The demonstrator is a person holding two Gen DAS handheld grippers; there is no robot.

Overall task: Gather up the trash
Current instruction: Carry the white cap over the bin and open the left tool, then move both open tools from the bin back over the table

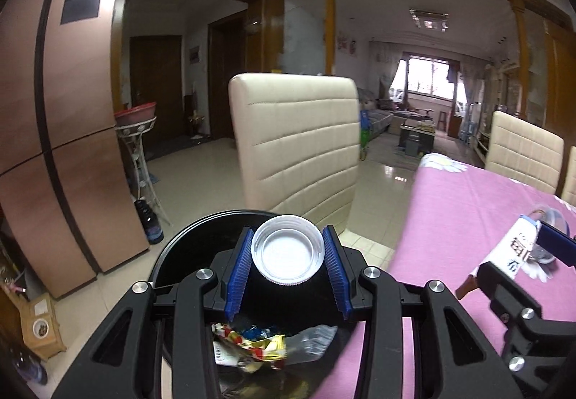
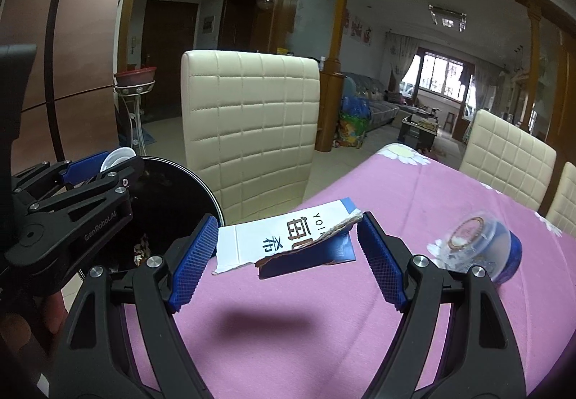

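My left gripper [image 1: 287, 257] is shut on a white plastic bottle cap [image 1: 286, 249] and holds it over a black round trash bin [image 1: 180, 248] beside the table. Crumpled wrappers [image 1: 252, 348] lie in the bin. The left gripper [image 2: 104, 165] with the cap [image 2: 117, 158] also shows in the right wrist view, above the bin [image 2: 187, 194]. My right gripper [image 2: 288, 251] is open above the pink tablecloth [image 2: 324, 327], its fingers either side of a torn white and blue carton piece [image 2: 284, 240]. A clear lidded plastic cup [image 2: 478, 244] lies on its side to the right.
A cream padded chair [image 2: 248, 125] stands behind the bin at the table's end. More cream chairs [image 2: 504, 158] stand along the far side. A copper-coloured fridge [image 1: 54, 111] is at the left. The right gripper [image 1: 540, 255] over the carton piece [image 1: 511, 248] shows in the left wrist view.
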